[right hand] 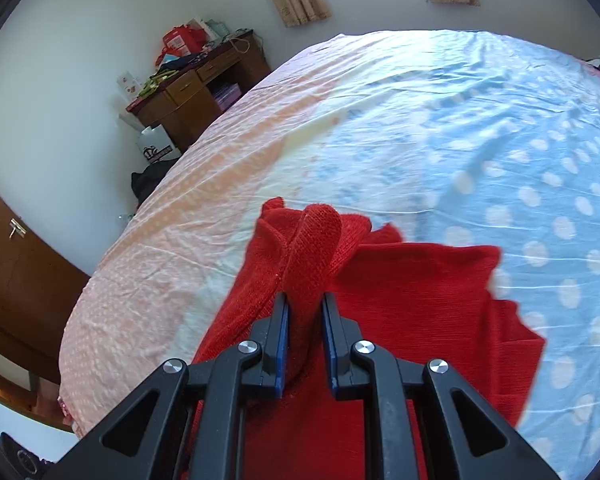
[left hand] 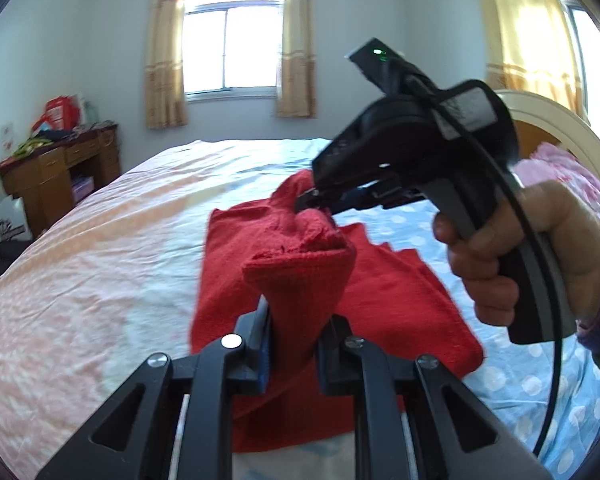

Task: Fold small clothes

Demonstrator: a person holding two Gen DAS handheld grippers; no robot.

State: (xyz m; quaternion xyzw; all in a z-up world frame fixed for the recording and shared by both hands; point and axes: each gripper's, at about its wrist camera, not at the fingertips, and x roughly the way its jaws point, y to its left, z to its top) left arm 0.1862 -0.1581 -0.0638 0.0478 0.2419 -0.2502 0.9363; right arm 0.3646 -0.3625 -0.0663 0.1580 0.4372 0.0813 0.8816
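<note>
A small red knit garment point(left hand: 400, 300) lies partly folded on the bed; it also shows in the right wrist view point(right hand: 420, 292). My left gripper point(left hand: 298, 320) is shut on a raised fold of the red garment and lifts it off the bed. My right gripper point(right hand: 305, 308) is shut on another bunched edge of the same garment. In the left wrist view the right gripper point(left hand: 314, 202) pinches the cloth at the garment's far side, held by a hand point(left hand: 540, 256).
The bed sheet point(right hand: 460, 120) is pink with white dots on the left and blue with white dots on the right. A wooden desk point(left hand: 60, 168) with clutter stands by the left wall. A pink pillow point(left hand: 560, 172) and white headboard point(left hand: 572, 128) are at the right.
</note>
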